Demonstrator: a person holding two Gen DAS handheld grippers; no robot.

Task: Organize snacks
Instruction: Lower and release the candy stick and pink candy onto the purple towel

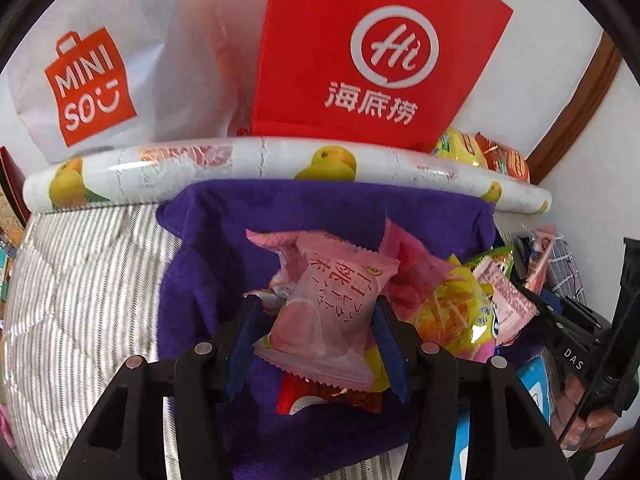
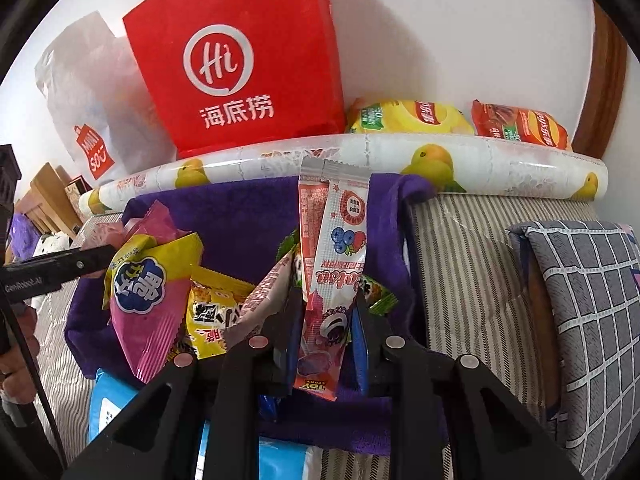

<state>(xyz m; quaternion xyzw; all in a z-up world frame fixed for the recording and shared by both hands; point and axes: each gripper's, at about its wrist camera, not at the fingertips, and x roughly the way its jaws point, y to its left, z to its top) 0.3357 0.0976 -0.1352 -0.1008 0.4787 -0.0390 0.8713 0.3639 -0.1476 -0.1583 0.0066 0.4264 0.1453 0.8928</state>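
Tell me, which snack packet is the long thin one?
The berry-printed stick sachet clamped in the right gripper; the other packets are short and pillow-shaped.

Bright even daylight, soft shadows on the wall, glare on the glossy roll [image 1: 280, 164], fisheye-bent dark corners, slight blur

The bed [image 2: 472, 248] has a striped quilted cover. A purple towel [image 2: 248, 220] lies flat on it, carrying a heap of snack packets [image 2: 152, 300]. A checked pillow [image 2: 592, 300] rests at one side. A fruit-printed roll [image 2: 400, 160] lies along the far edge of the bed, touching the towel.
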